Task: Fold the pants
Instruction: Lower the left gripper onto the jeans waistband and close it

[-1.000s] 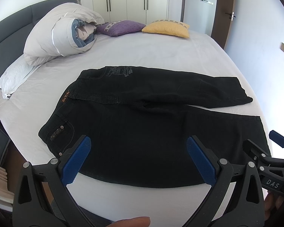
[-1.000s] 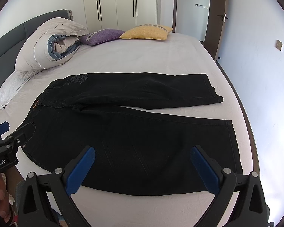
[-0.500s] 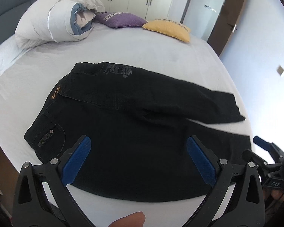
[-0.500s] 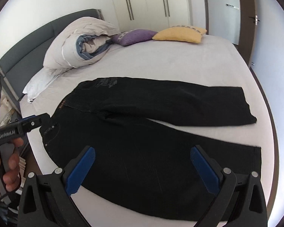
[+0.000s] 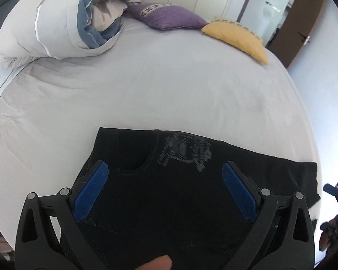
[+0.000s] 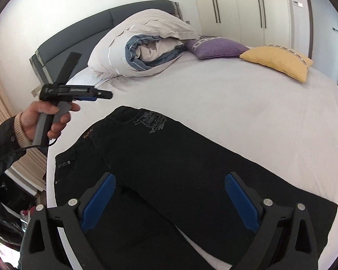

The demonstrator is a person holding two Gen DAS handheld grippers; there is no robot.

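Black pants lie flat on the white bed, waist toward the left, the two legs spread apart toward the right. A grey print marks the upper hip near the waistband. My left gripper hovers open above the waist area, blue pads wide apart with nothing between them. In the right wrist view the left gripper is held by a hand above the bed's left edge. My right gripper stands open above the crotch and thigh area, holding nothing. Its tip shows at the far right of the left wrist view.
A rolled white and blue duvet lies at the head of the bed, by the grey headboard. A purple pillow and a yellow pillow sit behind it. White wardrobe doors stand beyond; a brown door is on the right.
Both grippers have moved forward over the pants and toward the waist. The left one has risen and now hovers over the waistband. The pants lie as before.
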